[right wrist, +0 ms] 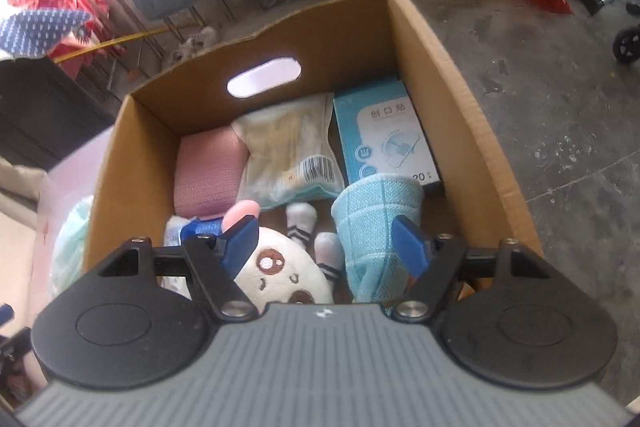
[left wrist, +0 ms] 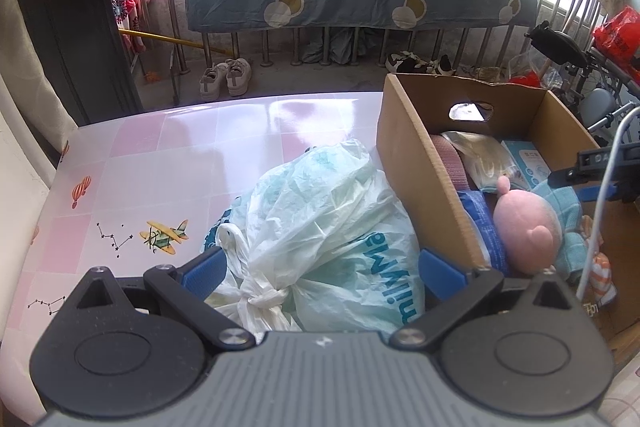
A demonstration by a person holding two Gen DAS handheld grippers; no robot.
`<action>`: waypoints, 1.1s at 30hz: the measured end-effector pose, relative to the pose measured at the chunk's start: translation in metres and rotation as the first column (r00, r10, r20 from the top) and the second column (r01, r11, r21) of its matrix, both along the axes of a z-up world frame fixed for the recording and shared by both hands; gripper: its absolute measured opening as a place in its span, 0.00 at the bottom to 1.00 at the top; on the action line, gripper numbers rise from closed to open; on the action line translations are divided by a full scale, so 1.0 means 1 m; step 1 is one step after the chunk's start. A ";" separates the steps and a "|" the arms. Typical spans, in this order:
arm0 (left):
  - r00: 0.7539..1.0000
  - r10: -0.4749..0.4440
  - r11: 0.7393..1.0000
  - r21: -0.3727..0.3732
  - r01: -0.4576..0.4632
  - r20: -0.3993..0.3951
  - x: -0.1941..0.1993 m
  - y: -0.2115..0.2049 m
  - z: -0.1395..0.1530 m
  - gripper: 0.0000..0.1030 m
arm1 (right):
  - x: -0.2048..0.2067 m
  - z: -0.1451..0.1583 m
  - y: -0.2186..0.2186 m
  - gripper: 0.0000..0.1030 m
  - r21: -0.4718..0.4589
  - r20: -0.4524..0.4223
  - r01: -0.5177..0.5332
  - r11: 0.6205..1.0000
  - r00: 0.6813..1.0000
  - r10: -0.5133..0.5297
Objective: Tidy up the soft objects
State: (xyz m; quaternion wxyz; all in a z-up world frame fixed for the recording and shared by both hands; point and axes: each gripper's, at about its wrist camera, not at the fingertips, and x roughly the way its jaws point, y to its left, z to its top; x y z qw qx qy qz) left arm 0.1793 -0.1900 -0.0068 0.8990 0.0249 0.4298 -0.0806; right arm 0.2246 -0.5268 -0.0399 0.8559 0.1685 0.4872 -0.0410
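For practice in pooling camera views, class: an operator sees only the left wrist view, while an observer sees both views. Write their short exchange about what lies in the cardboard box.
Operator: I see a pink soft toy in the box. Has it a face?
Observer: Yes, a white face with brown eyes, turned up toward the right camera.
Operator: Are the right fingers gripping anything?
Observer: No. They stand open above the toy, one of them beside a blue cloth.
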 end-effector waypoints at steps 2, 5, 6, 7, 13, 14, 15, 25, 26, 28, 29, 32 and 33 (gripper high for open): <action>1.000 0.001 1.000 0.000 -0.001 0.000 0.000 0.000 0.000 1.00 | 0.005 -0.007 0.010 0.70 -0.067 -0.033 -0.001 0.998 0.999 -0.001; 1.000 0.000 1.000 0.004 0.000 0.007 -0.002 0.000 0.001 1.00 | 0.009 -0.014 0.016 0.68 -0.121 -0.051 -0.006 0.993 0.999 -0.001; 1.000 0.001 1.000 0.007 -0.001 0.011 -0.002 0.000 0.002 1.00 | 0.010 -0.014 0.016 0.68 -0.124 -0.054 -0.005 0.992 0.999 -0.002; 1.000 0.002 1.000 0.008 -0.003 0.012 -0.002 0.001 0.002 1.00 | 0.011 -0.015 0.016 0.68 -0.127 -0.059 -0.005 0.992 0.998 -0.002; 1.000 0.017 1.000 -0.007 -0.017 -0.001 0.000 0.006 0.003 1.00 | 0.014 -0.028 -0.001 0.68 0.000 -0.088 0.051 0.999 0.995 -0.051; 1.000 0.017 1.000 -0.005 -0.017 -0.001 -0.001 0.006 0.003 1.00 | 0.013 -0.030 -0.006 0.67 0.042 -0.089 0.067 0.997 0.994 -0.063; 1.000 0.017 1.000 -0.003 -0.017 0.000 -0.002 0.007 0.003 1.00 | 0.011 -0.032 -0.010 0.67 0.080 -0.090 0.081 0.994 0.993 -0.074; 1.000 0.019 1.000 -0.007 -0.019 0.015 -0.011 0.009 0.011 1.00 | -0.034 0.014 -0.017 0.67 0.225 0.000 0.027 0.974 1.000 -0.028; 1.000 0.020 1.000 -0.011 -0.020 0.016 -0.012 0.009 0.011 1.00 | -0.039 0.017 -0.013 0.67 0.229 -0.015 0.011 0.973 1.000 -0.008; 1.000 0.020 1.000 -0.015 -0.020 0.017 -0.015 0.010 0.012 1.00 | -0.047 0.014 -0.005 0.67 0.233 -0.064 -0.021 0.972 0.997 0.037; 1.000 0.020 1.000 -0.014 -0.019 0.017 -0.016 0.009 0.013 1.00 | -0.050 0.010 -0.002 0.67 0.231 -0.092 -0.027 0.972 0.995 0.050; 1.000 0.017 1.000 -0.010 -0.017 0.019 -0.020 0.009 0.014 1.00 | -0.054 -0.007 0.006 0.67 0.211 -0.164 -0.036 0.977 0.984 0.072; 1.000 0.017 1.000 -0.007 -0.017 0.021 -0.021 0.009 0.015 1.00 | -0.055 -0.014 0.007 0.67 0.199 -0.187 -0.032 0.979 0.980 0.070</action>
